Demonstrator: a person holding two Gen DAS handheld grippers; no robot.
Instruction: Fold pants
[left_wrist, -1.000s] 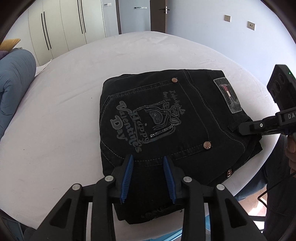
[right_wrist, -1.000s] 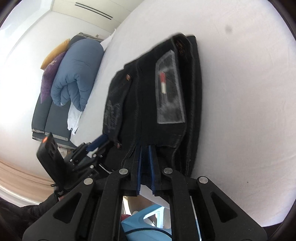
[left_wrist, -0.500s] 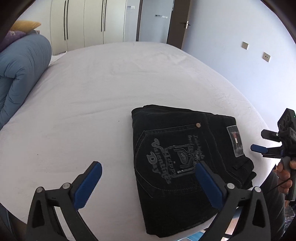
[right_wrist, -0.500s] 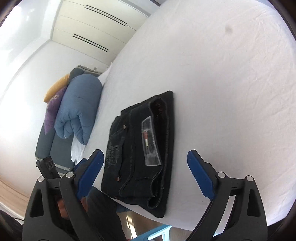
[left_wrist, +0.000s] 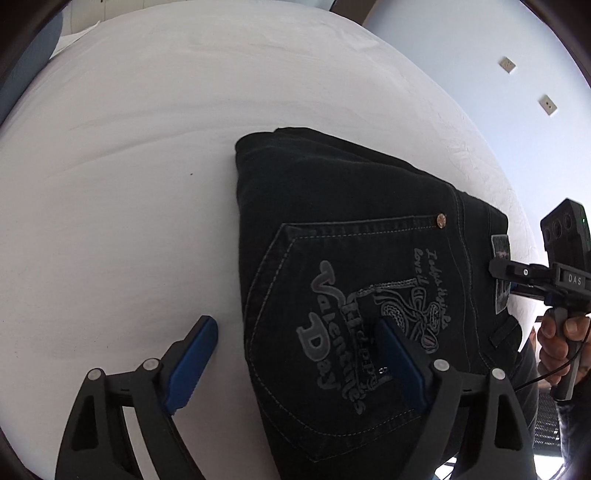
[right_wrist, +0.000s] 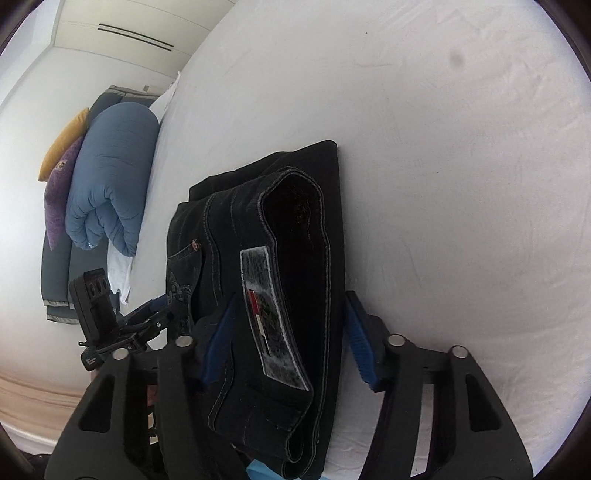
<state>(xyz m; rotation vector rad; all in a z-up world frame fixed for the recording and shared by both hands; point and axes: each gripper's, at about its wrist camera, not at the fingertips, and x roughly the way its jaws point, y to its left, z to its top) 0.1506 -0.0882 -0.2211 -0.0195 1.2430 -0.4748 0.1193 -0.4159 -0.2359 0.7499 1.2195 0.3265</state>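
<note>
So the pants (left_wrist: 354, 258) are sitting as a tight black bundle near the front edge of the bed (left_wrist: 129, 166), back pocket with the "Valentines Day" print facing up. Looks basically folded to me: layers stacked, waistband end pointing toward my right side, which is why the leather label (right_wrist: 271, 317) fills the right wrist view.

My left gripper (left_wrist: 295, 365) is wide and just starting to close. One blue pad hangs over bare sheet, the other over the pocket print, so the bundle's left edge runs between them. Neither pad is pressing on cloth as far as I can tell. I'd guess I'm parked there because that side edge is the one to square up or pinch if I want one more fold.

Right gripper (right_wrist: 290, 339) sits at the waistband end, about half open and closing. The folded waistband stack lies between the pads, the left pad right against the denim and the right pad with a sliver of sheet showing beside it. I don't read that as a grip yet.

The rolled blue duvet (right_wrist: 110, 177) and cushions are well apart at the head of the bed, so nothing's in the way. Main risk I see: the bundle is close to the bed edge, and a sloppy pinch could drag a layer off.
</note>
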